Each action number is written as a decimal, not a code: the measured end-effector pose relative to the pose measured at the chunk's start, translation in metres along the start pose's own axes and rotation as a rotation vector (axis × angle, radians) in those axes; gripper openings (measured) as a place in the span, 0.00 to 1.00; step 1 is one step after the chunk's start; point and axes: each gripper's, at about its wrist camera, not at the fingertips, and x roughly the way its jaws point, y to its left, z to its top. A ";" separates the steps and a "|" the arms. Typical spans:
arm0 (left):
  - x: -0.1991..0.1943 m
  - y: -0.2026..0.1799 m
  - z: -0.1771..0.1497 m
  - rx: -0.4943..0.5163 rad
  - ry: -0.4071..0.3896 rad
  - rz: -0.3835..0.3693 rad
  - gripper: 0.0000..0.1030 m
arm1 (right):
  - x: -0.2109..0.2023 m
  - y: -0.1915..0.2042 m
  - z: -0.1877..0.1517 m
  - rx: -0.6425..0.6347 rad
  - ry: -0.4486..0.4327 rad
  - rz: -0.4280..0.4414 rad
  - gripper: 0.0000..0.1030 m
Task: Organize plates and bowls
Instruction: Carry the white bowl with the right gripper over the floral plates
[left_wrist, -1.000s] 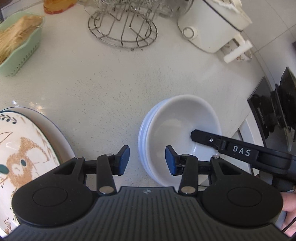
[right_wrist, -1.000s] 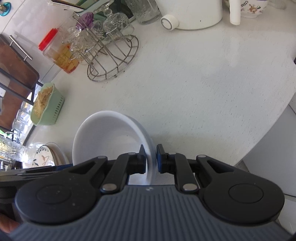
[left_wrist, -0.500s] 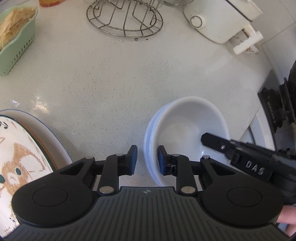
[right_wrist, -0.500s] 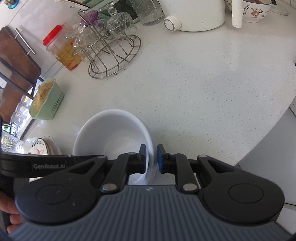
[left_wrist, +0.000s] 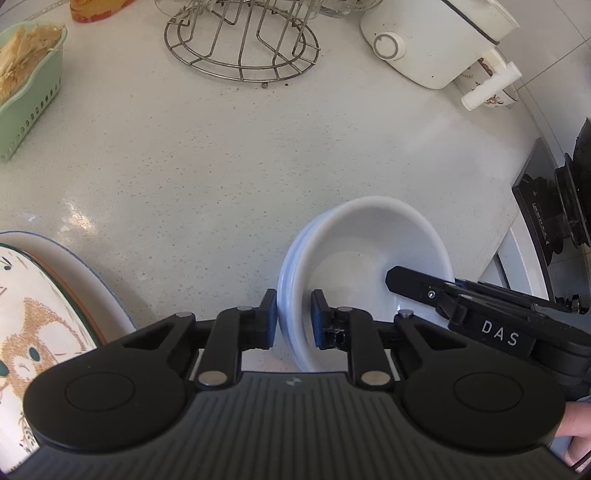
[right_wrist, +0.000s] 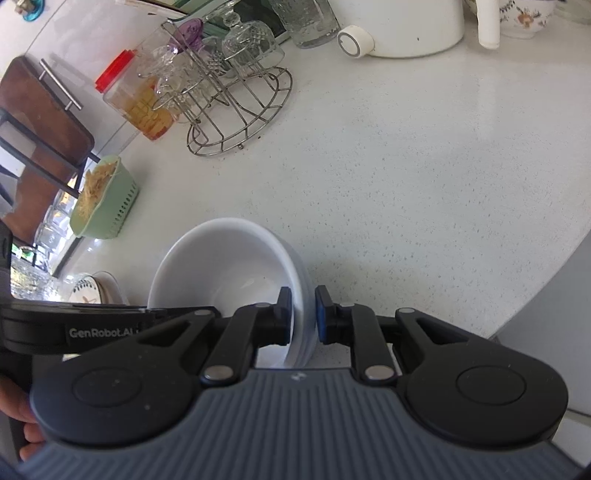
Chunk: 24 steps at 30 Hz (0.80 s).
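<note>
A stack of white bowls (left_wrist: 365, 266) sits near the front edge of the white counter; it also shows in the right wrist view (right_wrist: 225, 269). My left gripper (left_wrist: 293, 319) is shut on the stack's left rim, one finger inside and one outside. My right gripper (right_wrist: 303, 315) is shut on the right rim in the same way. The right gripper's finger (left_wrist: 421, 286) shows inside the bowl in the left wrist view. A stack of plates with an owl picture (left_wrist: 40, 325) lies at the left.
A wire glass rack (right_wrist: 236, 107), a red-lidded jar (right_wrist: 136, 103), a green basket of noodles (right_wrist: 103, 199) and a white appliance (left_wrist: 436, 40) stand at the back. A floral bowl (right_wrist: 524, 18) stands far right. The counter edge (right_wrist: 546, 273) and a stove (left_wrist: 554, 221) lie to the right.
My left gripper closed from open onto the left rim of the bowl stack. My right gripper stayed shut on the right rim. The stack shifted slightly in view.
</note>
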 end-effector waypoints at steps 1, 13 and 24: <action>-0.002 -0.002 0.000 0.009 -0.003 0.011 0.21 | -0.002 0.001 -0.001 0.007 -0.003 0.005 0.17; -0.025 -0.003 -0.011 -0.022 -0.003 0.001 0.22 | -0.020 0.013 -0.001 0.021 -0.026 -0.004 0.17; -0.069 0.000 -0.012 -0.048 -0.064 -0.009 0.22 | -0.048 0.042 0.005 0.011 -0.076 0.005 0.19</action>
